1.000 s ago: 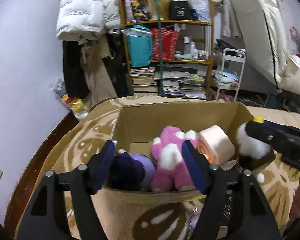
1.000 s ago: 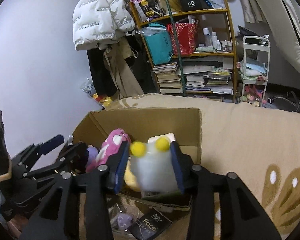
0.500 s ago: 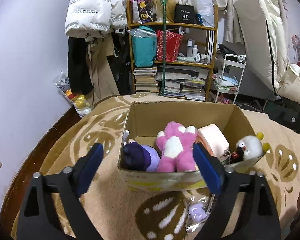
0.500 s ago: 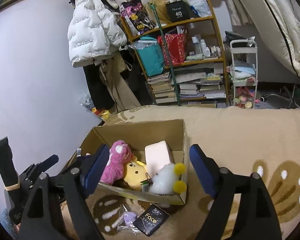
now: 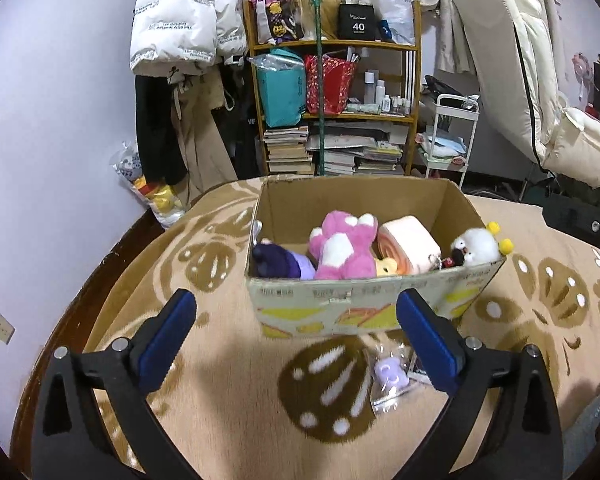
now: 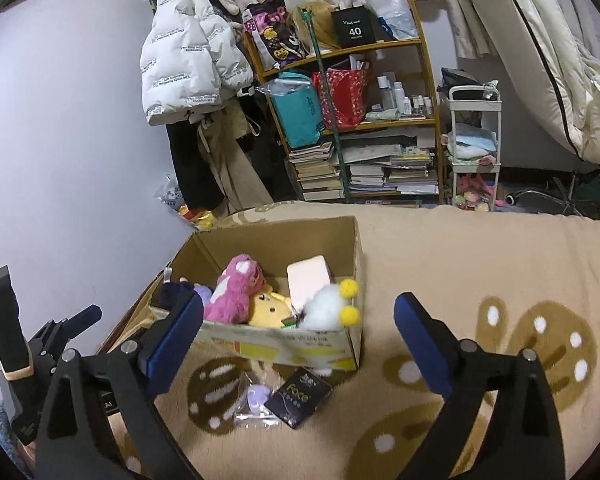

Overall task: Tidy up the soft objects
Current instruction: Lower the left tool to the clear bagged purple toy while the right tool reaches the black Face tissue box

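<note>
An open cardboard box [image 5: 364, 308] [image 6: 300, 348] stands on a beige patterned blanket. It holds a pink plush [image 5: 342, 250] [image 6: 238, 288], a dark purple plush [image 5: 276, 262], a yellow plush [image 6: 270, 310], a pink roll-shaped cushion [image 5: 408, 246] [image 6: 310, 278] and a white fluffy plush with yellow pompoms [image 5: 478, 246] [image 6: 328, 308] at its right corner. My left gripper [image 5: 296, 344] is open and empty, in front of the box. My right gripper [image 6: 300, 348] is open and empty, back from the box. The left gripper also shows at the left of the right wrist view [image 6: 60, 328].
A small purple toy in a clear bag [image 5: 390, 376] [image 6: 256, 398] and a black packet [image 6: 298, 396] lie on the blanket before the box. Behind stand a cluttered wooden shelf [image 5: 336, 100], hanging coats [image 5: 180, 28], a white cart [image 5: 452, 136] and a wall at left.
My right gripper opened and let go of the white fluffy plush, which now rests in the box's corner. Both grippers opened wide and drew back from the box.
</note>
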A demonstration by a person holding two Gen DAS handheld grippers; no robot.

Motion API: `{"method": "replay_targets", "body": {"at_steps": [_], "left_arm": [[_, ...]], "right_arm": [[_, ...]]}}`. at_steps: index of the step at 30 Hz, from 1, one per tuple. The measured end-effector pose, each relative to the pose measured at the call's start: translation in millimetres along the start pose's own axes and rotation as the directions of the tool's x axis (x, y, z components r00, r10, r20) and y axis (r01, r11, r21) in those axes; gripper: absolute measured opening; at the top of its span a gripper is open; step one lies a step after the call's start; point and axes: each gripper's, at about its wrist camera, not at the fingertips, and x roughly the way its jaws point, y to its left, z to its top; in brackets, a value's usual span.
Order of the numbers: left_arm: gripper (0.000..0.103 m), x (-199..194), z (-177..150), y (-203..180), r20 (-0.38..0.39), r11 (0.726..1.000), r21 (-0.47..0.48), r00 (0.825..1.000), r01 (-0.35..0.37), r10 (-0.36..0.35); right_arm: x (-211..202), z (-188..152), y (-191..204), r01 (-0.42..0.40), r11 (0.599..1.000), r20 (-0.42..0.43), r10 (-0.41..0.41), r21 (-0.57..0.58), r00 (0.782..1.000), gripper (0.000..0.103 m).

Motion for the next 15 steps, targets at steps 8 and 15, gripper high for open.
{"method": "replay_targets", "body": {"at_steps": [8, 15], "left_arm": [[0.1, 12.7, -10.7, -2.9, -0.088, 1.0, 0.016, 0.996, 0.024, -0.023], [0.1, 29.1, -17.3, -2.8, -0.151, 0.999, 0.004, 0.988, 0.045, -0.044]], "right_arm": [[6.2, -21.0, -0.5, 0.002, 1.0, -0.055, -0.003, -0.025, 0.998, 0.101], [22.0, -33.6, 8.5, 0.001, 0.997, -0.1, -0.009, -0.081, 0.995, 0.101]]}}
